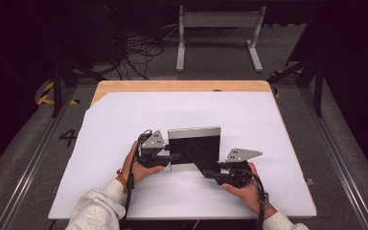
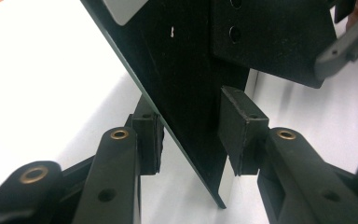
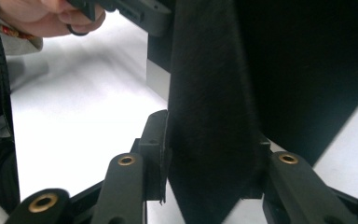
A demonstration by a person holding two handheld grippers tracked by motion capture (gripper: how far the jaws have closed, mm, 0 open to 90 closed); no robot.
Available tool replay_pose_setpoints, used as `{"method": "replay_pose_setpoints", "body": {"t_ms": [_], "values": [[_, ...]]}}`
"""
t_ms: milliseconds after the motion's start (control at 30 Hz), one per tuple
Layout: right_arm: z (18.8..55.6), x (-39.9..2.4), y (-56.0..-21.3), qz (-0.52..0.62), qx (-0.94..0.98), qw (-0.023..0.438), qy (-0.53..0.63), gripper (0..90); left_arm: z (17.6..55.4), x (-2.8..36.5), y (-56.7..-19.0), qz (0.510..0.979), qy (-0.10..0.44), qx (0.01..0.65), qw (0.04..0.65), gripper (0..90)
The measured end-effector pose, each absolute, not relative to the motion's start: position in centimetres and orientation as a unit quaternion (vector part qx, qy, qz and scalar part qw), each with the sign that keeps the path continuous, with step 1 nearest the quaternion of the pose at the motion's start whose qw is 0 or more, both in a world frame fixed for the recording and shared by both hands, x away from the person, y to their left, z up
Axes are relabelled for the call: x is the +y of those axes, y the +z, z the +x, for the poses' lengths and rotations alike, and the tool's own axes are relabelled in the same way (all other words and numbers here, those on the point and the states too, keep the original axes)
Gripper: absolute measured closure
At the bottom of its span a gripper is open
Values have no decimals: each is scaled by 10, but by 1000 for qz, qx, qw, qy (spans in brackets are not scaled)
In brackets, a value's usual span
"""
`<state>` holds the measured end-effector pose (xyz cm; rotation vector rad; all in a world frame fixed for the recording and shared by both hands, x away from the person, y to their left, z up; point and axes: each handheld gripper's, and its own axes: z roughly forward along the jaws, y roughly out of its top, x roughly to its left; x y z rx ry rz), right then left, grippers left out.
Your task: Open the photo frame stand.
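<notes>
My left claw point(image 1: 172, 156) grips the frame point(image 1: 195, 139) by its left edge, a pad on each face; my right claw point(image 1: 210, 171) clamps the frame's black stand point(image 1: 199, 155), angled out ahead of it.

A white sheet point(image 1: 124, 124) covers most of the wooden table point(image 1: 172, 86), whose far edge stays bare. Beyond it on the grey floor lie tangled black cables point(image 1: 139, 52) at far left, beside a pale metal stand point(image 1: 218, 28).
</notes>
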<state>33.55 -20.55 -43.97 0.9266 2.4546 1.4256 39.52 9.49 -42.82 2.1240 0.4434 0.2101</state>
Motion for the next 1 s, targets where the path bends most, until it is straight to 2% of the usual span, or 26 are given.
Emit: {"method": "replay_pose_setpoints", "body": {"t_ms": [233, 433, 533, 600, 800, 1000], "values": [[336, -209, -437, 308, 822, 70, 475, 667, 393, 97, -430, 860, 84, 177, 472, 632], [335, -211, -438, 302, 827, 66, 470, 688, 393, 92, -445, 873, 64, 160, 457, 542], [333, -210, -438, 302, 828, 70, 467, 688, 393, 90, -449, 874, 57, 159, 456, 526], [333, -210, -438, 301, 829, 71, 466, 689, 391, 88, -453, 881, 62, 155, 443, 531], [332, -210, -438, 300, 828, 75, 467, 687, 389, 84, -462, 894, 58, 138, 423, 634], [332, -210, -439, 302, 828, 80, 466, 690, 387, 81, -463, 897, 77, 132, 414, 654]]}}
